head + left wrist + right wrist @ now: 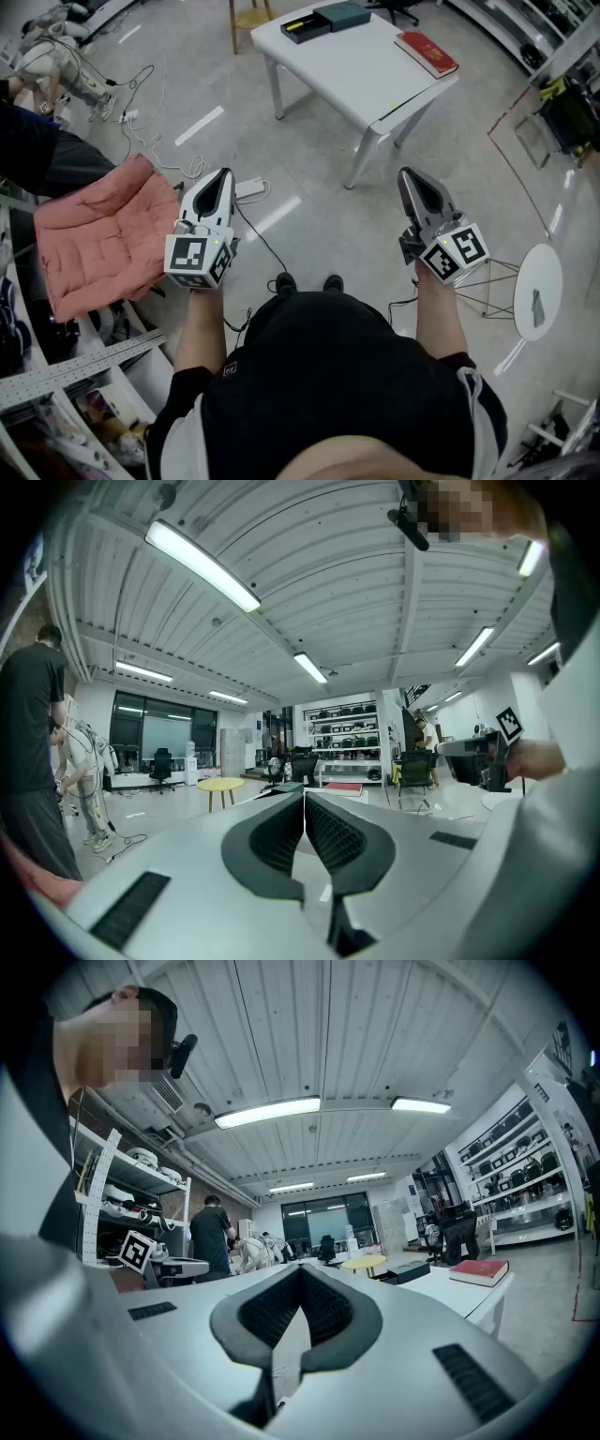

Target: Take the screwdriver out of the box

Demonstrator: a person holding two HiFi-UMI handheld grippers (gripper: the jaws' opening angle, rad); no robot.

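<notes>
1. Holds the left tool (224, 176) out over the grey floor (309, 220), left of centre in the head view; shows its ribbed pads (277, 832) closed tip to tip in the left gripper view, with nothing between them.
2. Holds the right tool (408, 174) out the same way, right of centre; shows its jaws drawn fully together in the right gripper view, likewise empty.
3. Shows the screwdriver (302, 22) at the top centre of the head view, no more than a thin yellow streak lying in the open black box (306, 34); puts both well apart from either tool.
4. Has the box near the upper-left corner of the white tabletop (356, 84), just beside a dark teal case (343, 15); has a red book (427, 52) at the tabletop's right edge.
5. Shows a pink cushion (98, 239) at the left of the frame, near the left tool; shows a white cable (150, 150) trailing over the floor above it; shows a round white side table (537, 291) at the right edge.
</notes>
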